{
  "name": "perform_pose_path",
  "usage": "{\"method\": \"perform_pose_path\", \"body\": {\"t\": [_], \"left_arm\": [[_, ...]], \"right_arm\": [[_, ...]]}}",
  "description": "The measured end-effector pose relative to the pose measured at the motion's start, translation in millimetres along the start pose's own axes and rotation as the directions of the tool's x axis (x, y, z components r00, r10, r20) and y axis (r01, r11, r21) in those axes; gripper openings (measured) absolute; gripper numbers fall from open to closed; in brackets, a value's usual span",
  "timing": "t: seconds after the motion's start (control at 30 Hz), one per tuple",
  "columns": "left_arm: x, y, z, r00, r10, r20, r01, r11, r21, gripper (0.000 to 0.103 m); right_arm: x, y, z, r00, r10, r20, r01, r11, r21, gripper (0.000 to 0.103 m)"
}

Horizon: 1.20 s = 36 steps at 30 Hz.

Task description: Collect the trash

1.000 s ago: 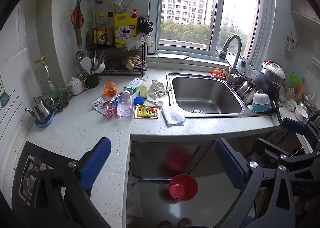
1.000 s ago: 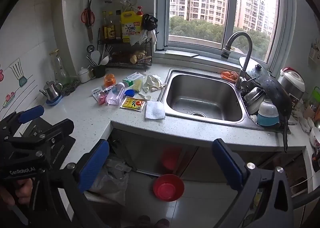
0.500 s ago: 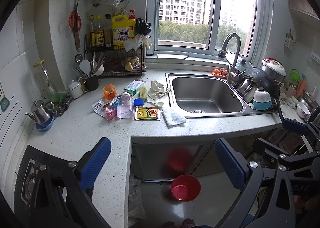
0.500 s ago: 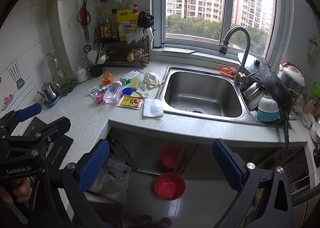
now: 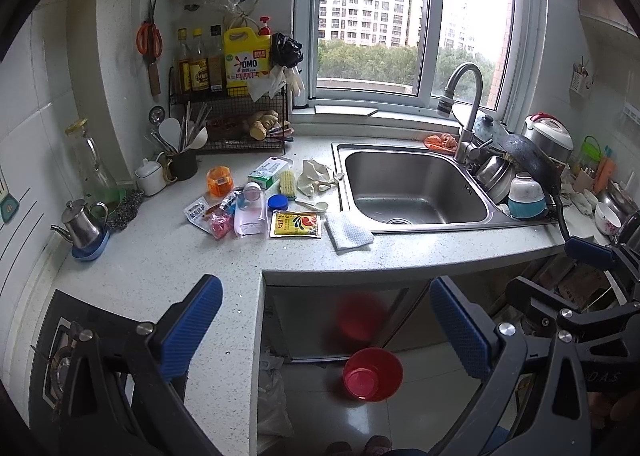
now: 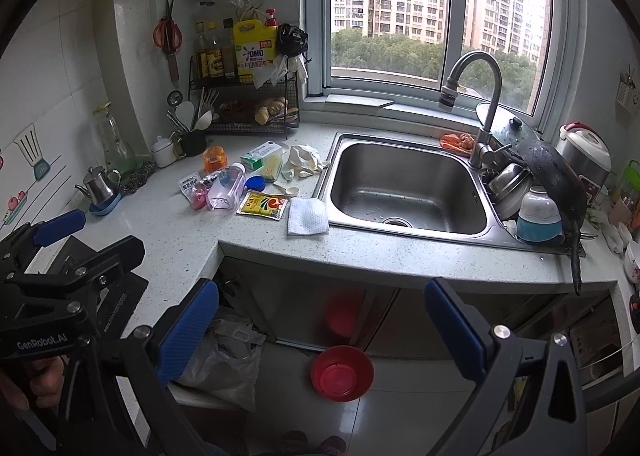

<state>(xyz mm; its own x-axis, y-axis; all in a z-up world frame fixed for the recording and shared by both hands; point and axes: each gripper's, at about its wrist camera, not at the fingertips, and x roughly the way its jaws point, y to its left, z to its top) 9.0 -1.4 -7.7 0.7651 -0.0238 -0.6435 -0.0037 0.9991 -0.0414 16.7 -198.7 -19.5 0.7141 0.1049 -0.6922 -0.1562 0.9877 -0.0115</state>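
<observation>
A speckled grey stone countertop wraps around a stainless steel sink, my landmark here. Left of the sink lies the trash I am after: a white folded paper towel touching the sink's rim, then a yellow printed sachet, a clear plastic bottle on its side, a blue round cap and a crumpled white glove. Below the sink, a red plastic bowl sits on the floor. My left gripper and right gripper both hang wide apart with nothing between their blue pads, well short of the counter.
</observation>
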Motion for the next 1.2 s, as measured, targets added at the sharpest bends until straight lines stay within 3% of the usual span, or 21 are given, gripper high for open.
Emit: {"method": "perform_pose_path", "body": {"t": [1.2], "left_arm": [[14.0,-10.9,7.0,1.000,0.004,-0.001,-0.004,1.000,0.010,0.103]], "right_arm": [[11.4,-10.4,7.7,1.000,0.013,-0.021,-0.013,1.000,0.000,0.103]]}}
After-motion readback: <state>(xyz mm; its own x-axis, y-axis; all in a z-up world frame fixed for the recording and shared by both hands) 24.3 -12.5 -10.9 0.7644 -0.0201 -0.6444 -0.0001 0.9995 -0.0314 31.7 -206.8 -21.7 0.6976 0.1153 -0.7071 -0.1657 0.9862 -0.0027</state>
